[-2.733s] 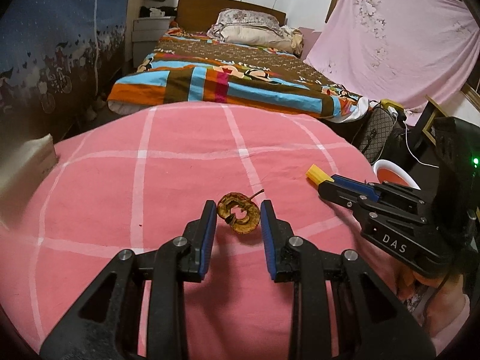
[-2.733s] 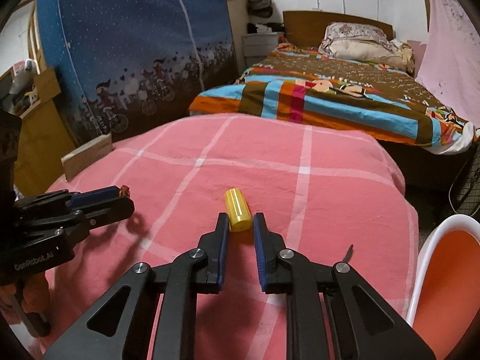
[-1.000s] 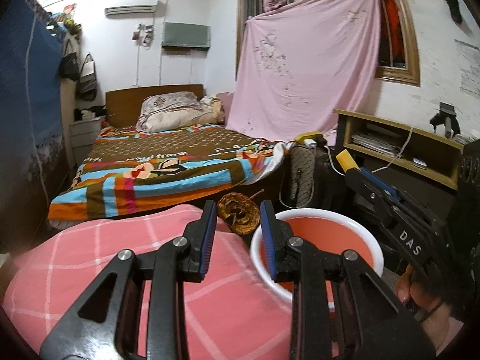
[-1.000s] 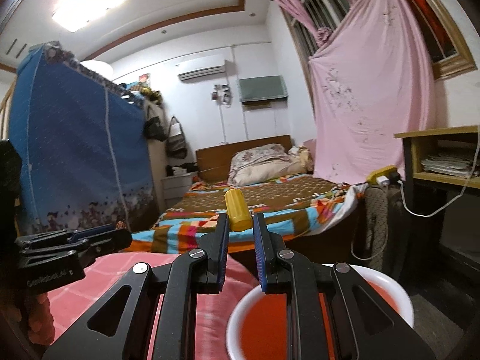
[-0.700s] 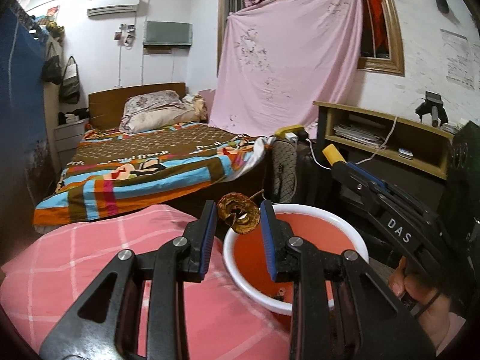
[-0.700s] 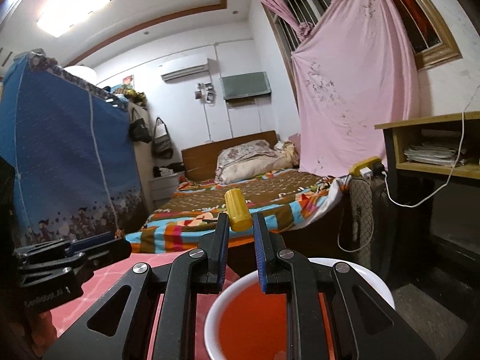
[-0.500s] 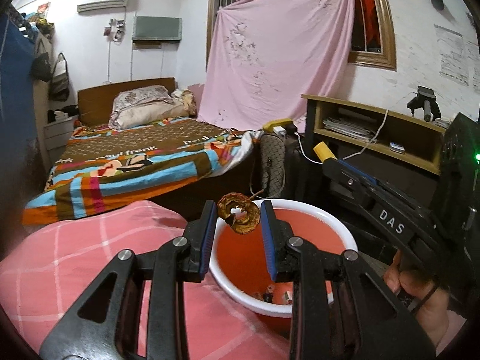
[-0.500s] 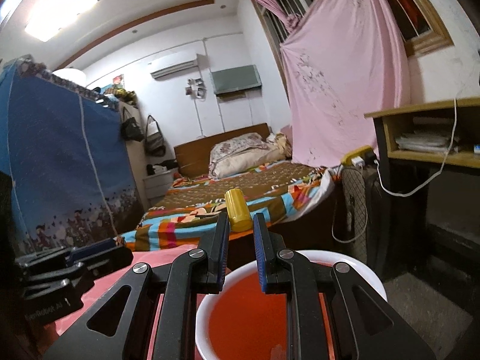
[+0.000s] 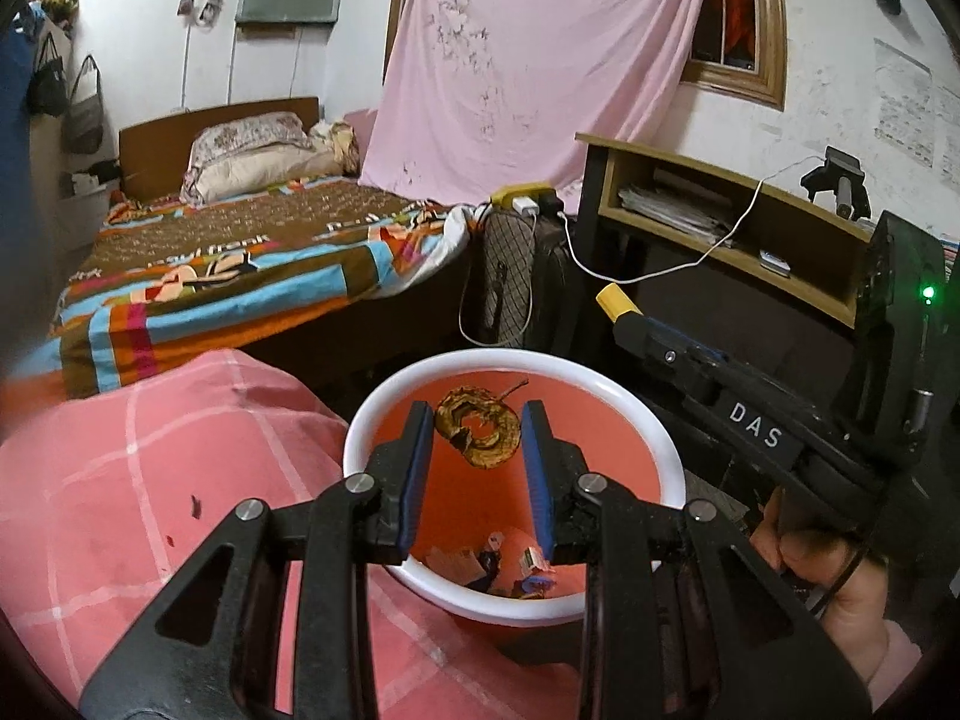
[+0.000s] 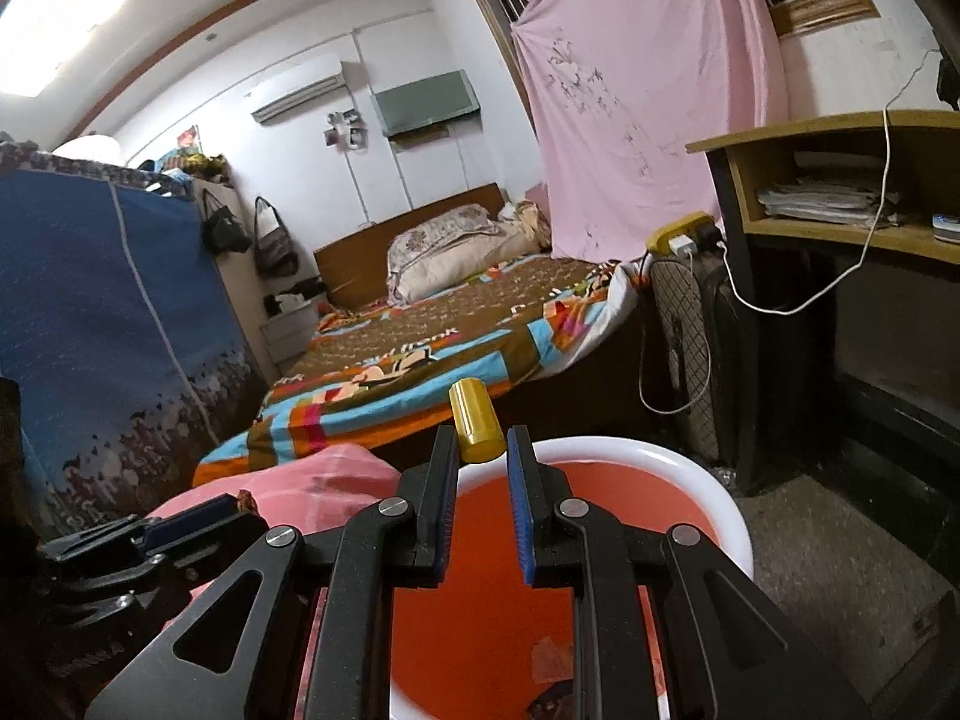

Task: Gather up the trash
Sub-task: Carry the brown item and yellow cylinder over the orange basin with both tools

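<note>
- Bed (image 9: 240,264) with striped blanket at the back, pillow (image 9: 252,147) at its head; pink sheet (image 9: 528,60) hangs over the window.
- Pink checked cloth (image 9: 150,480) covers the near surface, lower left in the left view.
- Wooden shelf (image 9: 720,210) on the right, papers in it, white cable (image 9: 690,264) draped across.
- Bin (image 9: 600,372), white rim, orange inside, stands right beside the pink cloth; scraps lie at its bottom (image 9: 498,564).
- Left tool (image 9: 477,435) hangs over the bin's mouth, jaws narrow, clamped on a brown dried ring (image 9: 477,435); ring's stem sticks out toward the far rim.
- Right tool (image 10: 480,444) is over the near side of the same bin (image 10: 690,468), jaws narrow, gripping a yellow cylinder (image 10: 476,420) by its lower end; cylinder stands tilted up past the tips.
- In the left view the right tool (image 9: 624,312) comes in from the right with the yellow cylinder (image 9: 612,302) at its tip, above the bin's right rim; a hand (image 9: 828,576) holds it.
- In the right view the left tool (image 10: 240,507) shows low left, over the pink cloth edge.
</note>
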